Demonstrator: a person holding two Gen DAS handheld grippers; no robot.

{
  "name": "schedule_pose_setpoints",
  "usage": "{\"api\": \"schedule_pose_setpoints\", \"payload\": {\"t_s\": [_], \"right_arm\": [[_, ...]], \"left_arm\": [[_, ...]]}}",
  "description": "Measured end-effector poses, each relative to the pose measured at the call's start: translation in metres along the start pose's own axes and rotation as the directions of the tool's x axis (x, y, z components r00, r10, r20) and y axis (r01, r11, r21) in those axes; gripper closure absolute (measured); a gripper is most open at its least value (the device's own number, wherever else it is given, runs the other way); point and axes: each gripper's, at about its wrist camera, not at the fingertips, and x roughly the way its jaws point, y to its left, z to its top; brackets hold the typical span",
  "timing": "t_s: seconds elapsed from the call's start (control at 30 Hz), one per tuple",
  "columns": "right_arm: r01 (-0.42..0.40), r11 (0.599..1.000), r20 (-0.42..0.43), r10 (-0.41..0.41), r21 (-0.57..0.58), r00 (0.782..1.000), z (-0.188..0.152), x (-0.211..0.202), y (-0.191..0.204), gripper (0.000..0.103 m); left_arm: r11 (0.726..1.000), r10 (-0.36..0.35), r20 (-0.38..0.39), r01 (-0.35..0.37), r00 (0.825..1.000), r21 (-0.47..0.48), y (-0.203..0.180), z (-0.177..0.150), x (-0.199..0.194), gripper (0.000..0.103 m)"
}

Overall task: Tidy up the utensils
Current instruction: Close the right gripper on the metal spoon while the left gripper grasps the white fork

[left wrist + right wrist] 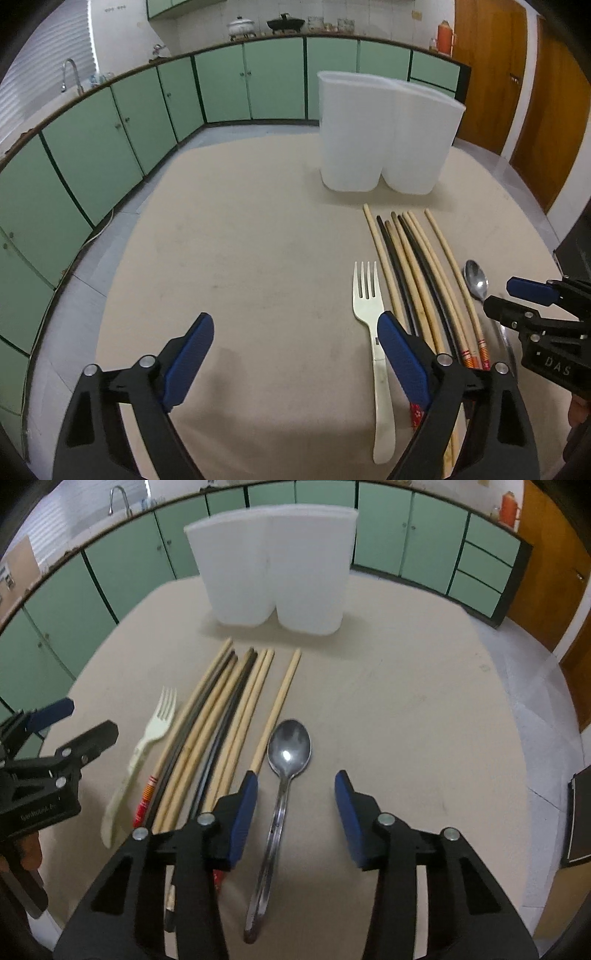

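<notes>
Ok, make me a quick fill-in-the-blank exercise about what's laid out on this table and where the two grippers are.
1. The metal spoon lies between the open pads of the ____ gripper.
2. The white fork lies to the ____ of the chopsticks in both views.
3. The white holder has ____ compartments.

Missing words: right; left; two

text: "DAS" | on: right gripper (532,295) body | left gripper (62,720) lettering: blurred, unreadable
</notes>
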Motion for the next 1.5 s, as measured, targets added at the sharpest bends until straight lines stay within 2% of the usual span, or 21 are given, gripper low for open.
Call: {"api": "schedule_pose_setpoints", "payload": {"t_s": [0.33,0.6,1.0,1.07,1.23,1.5], "right_arm": [[-0.016,1.000,-0.018,0.016,0.011,1.000,0.011,0.013,-0.006,0.063],[0.000,1.000,0.001,0.000,-0.016,1.000,0.016,0.016,-0.001,0.074],[-0.010,1.000,-0.021,0.010,-0.001,1.000,0.024,0.016,-0.007,0.073],[-0.013,1.000,-0.022,0.013,-0.003,1.000,0.025,0.018,-0.009,0.073],[-0.019,1.000,-0.031,0.019,0.001,0.999,0.028,0.018,-0.012,0.073],[-0.021,1.000,-0.066,0.022,0.023,0.998,0.039,0.023,-0.015,0.073]], "left_arm": [[1.000,-0.025,-0.029,0.026,0.999,0.013,-0.005,0.006,0.016,0.015],[0.999,-0.033,-0.058,0.034,0.998,0.017,-0.010,0.010,0.031,0.015],[0.999,-0.041,-0.079,0.042,0.996,0.019,-0.014,0.027,0.042,0.015],[1.000,-0.020,-0.087,0.022,0.996,0.020,-0.015,0.031,0.045,0.015],[0.999,-0.026,-0.105,0.023,0.994,-0.023,-0.009,0.037,0.053,0.015],[0.999,-0.038,-0.135,0.033,0.990,-0.038,-0.002,0.041,0.055,0.015]]}}
